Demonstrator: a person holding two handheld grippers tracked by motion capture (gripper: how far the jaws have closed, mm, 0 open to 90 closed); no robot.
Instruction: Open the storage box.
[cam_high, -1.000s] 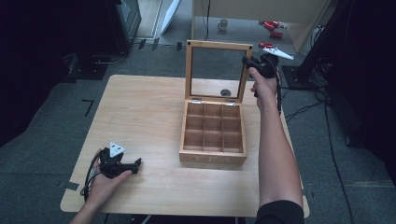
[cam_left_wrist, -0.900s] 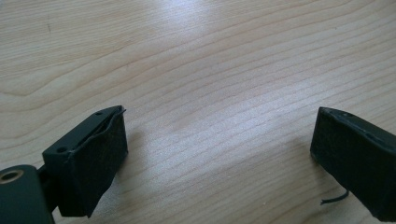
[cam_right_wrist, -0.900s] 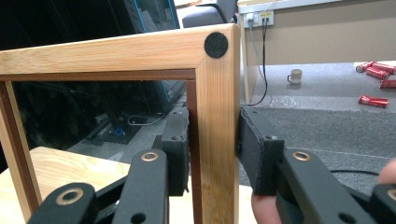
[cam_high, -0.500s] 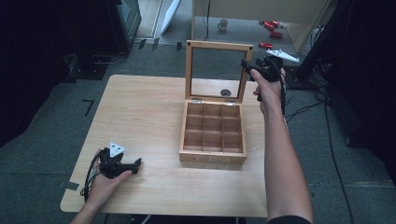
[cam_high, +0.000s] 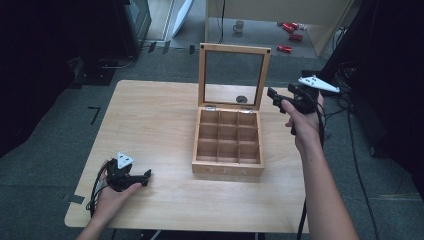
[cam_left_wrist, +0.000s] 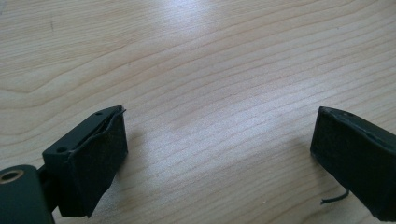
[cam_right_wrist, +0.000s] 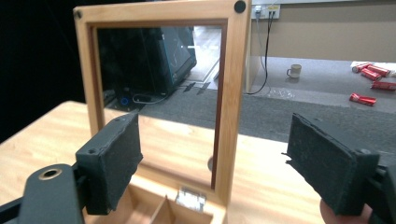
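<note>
A wooden tea box with several empty compartments stands open at mid table. Its glass-paned lid stands upright at the back. My right gripper hovers just right of the lid, pointing at its right edge. Its jaws have just been opening and nothing is between the pads. In the right gripper view the lid frame stands a little ahead of the open right gripper, untouched, with the box below. My left gripper rests on the table at the near left. The left gripper is open over bare wood.
The wooden table has free room left of the box. A small dark round thing lies behind the lid. A mug and red items lie on the floor beyond. Cables trail at the right.
My right gripper has left the lid's top right corner, opened, and moved right and nearer. The lid stays upright. The left hand has not moved.
</note>
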